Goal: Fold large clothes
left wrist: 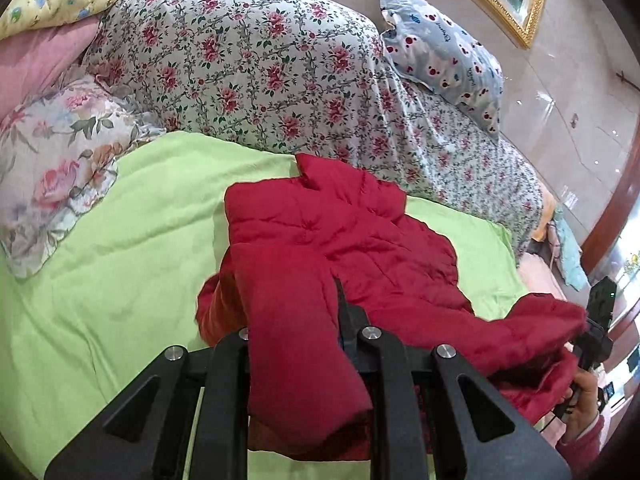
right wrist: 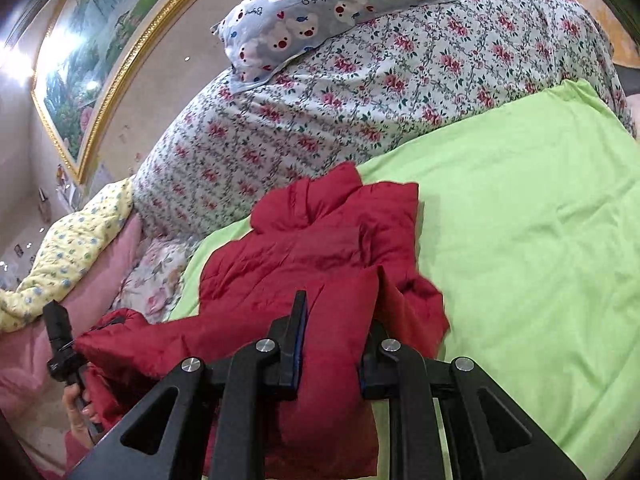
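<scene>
A dark red quilted padded jacket (left wrist: 344, 240) lies crumpled on a lime-green bed sheet (left wrist: 132, 248), its far end, with a notched fold, resting close to the big mound of bedding under a white cover printed with red flowers (left wrist: 248, 60). The near edge of the jacket is lifted off the sheet at two places. The black left gripper (left wrist: 296, 316) has its fingers drawn narrow, pinching a thick fold of the red fabric that drapes down between them. The black right gripper (right wrist: 336, 320) is likewise closed narrow on another fold of the same edge, cloth bunched between its pads. Between the two grips the red hem hangs in a slack band. Seen from the left wrist, a hand (left wrist: 586, 404) at the far right holds the other tool's handle. A grey-blue pillow with a bear print (left wrist: 444, 52) sits on the mound; a pale pillow with large pink roses (left wrist: 56, 168) lies left. A gold-framed landscape picture (right wrist: 92, 68) hangs on the wall.
</scene>
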### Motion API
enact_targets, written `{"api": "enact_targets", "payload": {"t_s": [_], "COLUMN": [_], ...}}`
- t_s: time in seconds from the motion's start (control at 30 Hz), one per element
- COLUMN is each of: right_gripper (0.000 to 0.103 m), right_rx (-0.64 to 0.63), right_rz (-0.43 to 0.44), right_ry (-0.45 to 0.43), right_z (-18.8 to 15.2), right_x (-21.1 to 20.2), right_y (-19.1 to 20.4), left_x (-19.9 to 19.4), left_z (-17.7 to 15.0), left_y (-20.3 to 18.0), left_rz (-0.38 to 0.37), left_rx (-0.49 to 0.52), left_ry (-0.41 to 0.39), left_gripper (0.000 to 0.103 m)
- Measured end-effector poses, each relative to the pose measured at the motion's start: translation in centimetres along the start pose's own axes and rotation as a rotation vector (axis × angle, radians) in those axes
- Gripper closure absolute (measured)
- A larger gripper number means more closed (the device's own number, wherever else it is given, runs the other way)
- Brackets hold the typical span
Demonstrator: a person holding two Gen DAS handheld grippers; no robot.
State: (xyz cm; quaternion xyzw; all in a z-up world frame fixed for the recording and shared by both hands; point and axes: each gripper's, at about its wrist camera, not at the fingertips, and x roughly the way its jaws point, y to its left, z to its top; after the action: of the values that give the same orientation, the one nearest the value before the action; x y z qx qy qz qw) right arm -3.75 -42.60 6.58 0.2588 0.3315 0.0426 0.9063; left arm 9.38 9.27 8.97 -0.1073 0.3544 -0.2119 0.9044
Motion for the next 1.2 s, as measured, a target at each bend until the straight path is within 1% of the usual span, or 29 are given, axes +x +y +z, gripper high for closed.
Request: {"api": "enact_targets", "payload": {"t_s": [0.23,0.27,0.47,0.67,0.73,0.83,0.97,1.2], "right_gripper": [0.085,0.085,0.085,0.085,0.085,0.085,0.085,0.085], "right_rx": [-0.003,-0.003,-0.004,-0.004,0.005,-0.007,-0.013,-0.050], "right_rz": [-0.033,-0.038,-0.071,-0.149,-0.165,-0.212,-0.247,-0.302], "right_ry": [-0.035,-0.041,-0.070,-0.098,-0.096,-0.090,-0.074,-0.039], "right_z": [2.4,2.8,5.0,7.1,7.6,8.1,8.6,9.0], "right_x": [2.9,3.4,6.3,9.8,11.1,13.4,15.8,19.6], "right_y": [0.0,-0.1,-0.3,-1.0,-1.4,-1.7,-2.2,-2.9], "left_x": [3.2,3.7,6.9,10.9,12.3,14.7,17.7,21.5], "left_z": [2.6,2.9,4.8,7.1,7.7,8.3,8.5,8.5], "left_y": [0.2,0.2,0.7,1.7,1.8,1.9,2.9,4.0], "left_rz": [0.036,0.043,0.096,0.156,0.166,0.192,0.227,0.276], "left_rx": [-0.010,-0.014,-0.024,-0.051,-0.050,-0.043,-0.068,-0.095], "left_ry": [0.001,0.017,0.025,0.043,0.055,0.073,0.104,0.139], "left_gripper": [0.087,0.087,0.087,0.087,0.087,0.086,0.084,0.083]}}
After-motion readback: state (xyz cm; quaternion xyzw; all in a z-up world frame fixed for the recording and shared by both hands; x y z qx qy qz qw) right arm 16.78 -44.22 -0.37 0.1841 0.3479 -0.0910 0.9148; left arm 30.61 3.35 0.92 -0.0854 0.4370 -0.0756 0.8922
